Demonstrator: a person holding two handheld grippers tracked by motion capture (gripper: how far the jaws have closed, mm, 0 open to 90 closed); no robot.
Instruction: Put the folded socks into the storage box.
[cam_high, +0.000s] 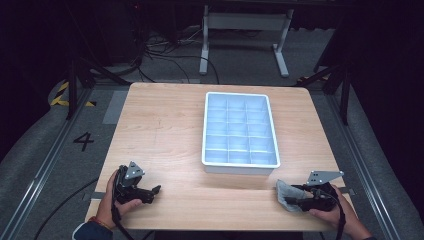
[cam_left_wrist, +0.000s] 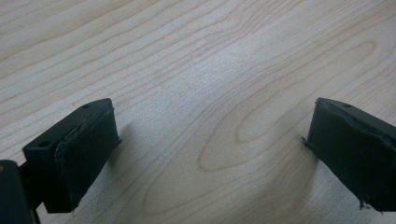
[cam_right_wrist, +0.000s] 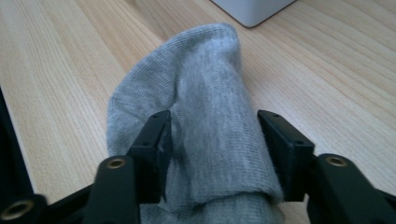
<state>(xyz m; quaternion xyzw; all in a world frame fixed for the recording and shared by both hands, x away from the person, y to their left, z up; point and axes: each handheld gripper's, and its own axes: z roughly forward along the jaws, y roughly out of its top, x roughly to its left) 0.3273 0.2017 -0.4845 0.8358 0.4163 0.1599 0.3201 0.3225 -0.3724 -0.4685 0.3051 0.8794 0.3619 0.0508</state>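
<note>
While the person's left hand (cam_high: 116, 202) rested at the near left corner of the wooden surface (cam_high: 165, 130), the left gripper (cam_high: 150, 192) it held lay low over bare wood, its fingers (cam_left_wrist: 88, 140) spread wide apart with nothing between them. At the near right corner the right hand (cam_high: 335, 212) held the right gripper (cam_high: 295, 196), whose fingers (cam_right_wrist: 154, 140) were closed against both sides of a grey sock (cam_right_wrist: 210, 116). From above, the sock showed as a small grey bunch by the gripper's tip, partly covered by the black frame; its full length could not be made out. In the right gripper view its lower end ran out of the bottom of the picture, and it rose from the fingers toward a white corner of the tray (cam_high: 241, 168). That tray, a white box split into many small compartments, stood on the far middle of the surface, well apart from the left gripper and near the sock. Both forearms were cut off at the bottom edge.
</note>
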